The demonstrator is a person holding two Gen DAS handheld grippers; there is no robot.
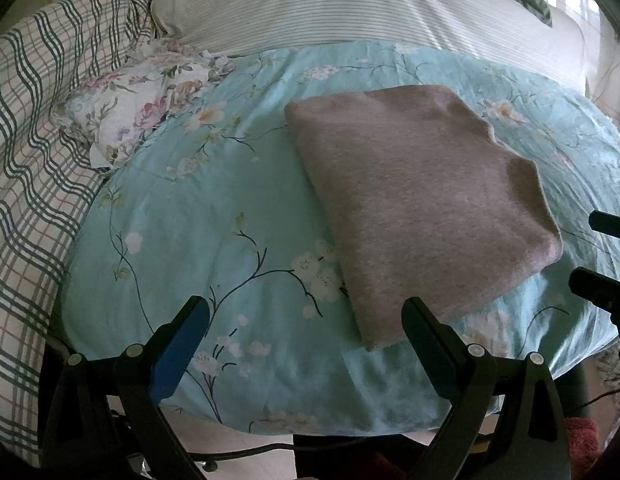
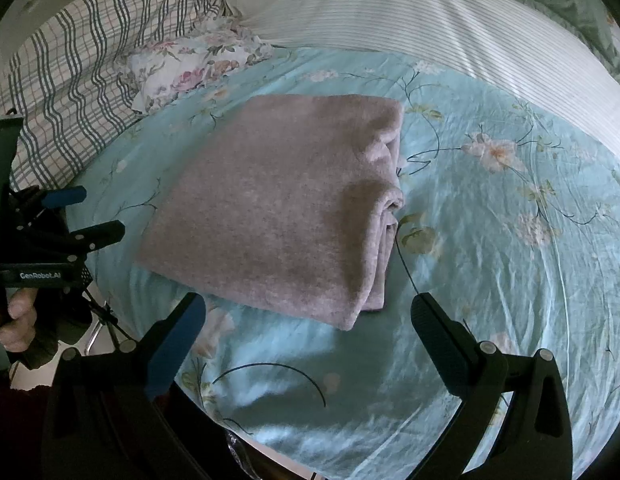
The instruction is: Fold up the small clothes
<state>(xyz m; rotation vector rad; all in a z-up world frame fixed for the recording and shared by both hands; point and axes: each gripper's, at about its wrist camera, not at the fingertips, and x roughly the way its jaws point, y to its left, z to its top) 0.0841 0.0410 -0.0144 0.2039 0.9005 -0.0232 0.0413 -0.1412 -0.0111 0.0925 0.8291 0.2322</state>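
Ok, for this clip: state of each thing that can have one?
Pinkish-grey garment: folded into a compact stack, lying flat on the bedspread, held by neither tool.
Left tool: open, empty.
Right tool: open, empty.
Floral bedspread: spread out, lightly wrinkled.
Floral pillow: crumpled.

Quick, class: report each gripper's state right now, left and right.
Left gripper: open, holding nothing.
Right gripper: open, holding nothing; the folded pink-grey garment lies free on the floral sheet.

The right gripper [image 1: 602, 254] is cut off by the left view's edge; the garment [image 2: 278, 208] hides its own inner folds.
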